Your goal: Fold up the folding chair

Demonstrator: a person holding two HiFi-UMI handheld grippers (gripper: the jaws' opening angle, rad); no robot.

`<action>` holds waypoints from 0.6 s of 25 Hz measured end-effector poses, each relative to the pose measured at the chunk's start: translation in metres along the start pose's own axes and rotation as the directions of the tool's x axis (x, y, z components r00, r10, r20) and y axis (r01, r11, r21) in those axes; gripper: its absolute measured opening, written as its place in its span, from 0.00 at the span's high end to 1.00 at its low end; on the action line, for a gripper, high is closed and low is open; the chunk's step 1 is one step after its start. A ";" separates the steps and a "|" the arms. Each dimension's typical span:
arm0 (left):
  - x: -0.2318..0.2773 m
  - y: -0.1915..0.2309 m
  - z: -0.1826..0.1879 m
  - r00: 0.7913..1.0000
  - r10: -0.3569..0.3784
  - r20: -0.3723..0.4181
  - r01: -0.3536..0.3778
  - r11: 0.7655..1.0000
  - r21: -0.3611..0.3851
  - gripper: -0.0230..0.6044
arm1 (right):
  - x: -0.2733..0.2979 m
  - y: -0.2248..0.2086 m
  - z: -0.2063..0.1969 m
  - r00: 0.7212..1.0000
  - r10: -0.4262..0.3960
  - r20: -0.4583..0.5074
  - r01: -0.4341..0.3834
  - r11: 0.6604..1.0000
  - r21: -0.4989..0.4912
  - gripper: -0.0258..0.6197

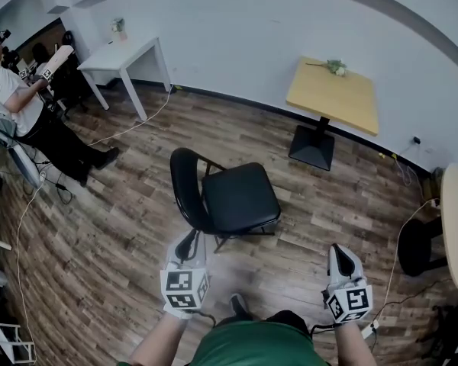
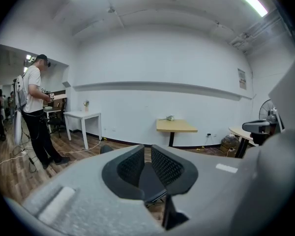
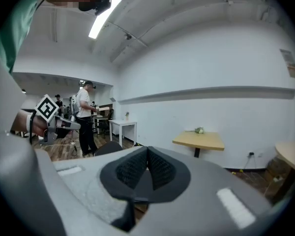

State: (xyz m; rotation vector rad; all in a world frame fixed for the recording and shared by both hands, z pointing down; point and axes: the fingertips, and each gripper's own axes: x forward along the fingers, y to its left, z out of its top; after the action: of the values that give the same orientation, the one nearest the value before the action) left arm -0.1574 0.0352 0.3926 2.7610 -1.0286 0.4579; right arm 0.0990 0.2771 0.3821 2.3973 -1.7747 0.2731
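Nothing is folded yet: the chair (image 1: 240, 198) is seen open on the floor (image 1: 114, 227), seat down. The left gripper (image 1: 188, 245) and right gripper (image 1: 338, 252) are held just short of it, apparently untouching, jaws closed on nothing. All folding is left.

Chair (image 1: 240, 197) ctr; table (image 1: 332, 94) behind R, desk (image 1: 126, 54) behind L.

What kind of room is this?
Probably a workroom or lab, not a home: plain white walls, a white desk, a small wooden table, a black folding chair, and cables trailing over the wood floor.
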 end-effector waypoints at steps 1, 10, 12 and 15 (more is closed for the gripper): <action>0.007 0.008 -0.001 1.000 0.007 0.001 -0.007 1.000 -0.004 0.88 | 0.005 -0.003 -0.004 1.000 -0.011 -0.013 0.012 0.999 0.032 0.96; 0.067 0.031 -0.039 0.994 0.044 -0.103 -0.041 0.999 0.033 0.88 | 0.066 -0.036 -0.053 0.995 0.016 -0.098 -0.001 0.988 0.152 0.96; 0.083 0.027 -0.049 0.989 0.055 -0.140 -0.047 0.997 0.063 0.88 | 0.086 -0.048 -0.069 0.993 0.032 -0.115 -0.009 0.982 0.191 0.96; 0.100 0.028 -0.054 0.980 0.094 -0.178 -0.074 0.991 0.112 0.86 | 0.125 -0.052 -0.090 0.985 0.097 -0.143 -0.059 0.967 0.250 0.96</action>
State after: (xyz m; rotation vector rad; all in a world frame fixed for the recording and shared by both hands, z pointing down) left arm -0.1163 -0.0332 0.4787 2.7086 -1.1082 0.7839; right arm 0.1787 0.1960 0.4980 2.3884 -1.8619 0.7067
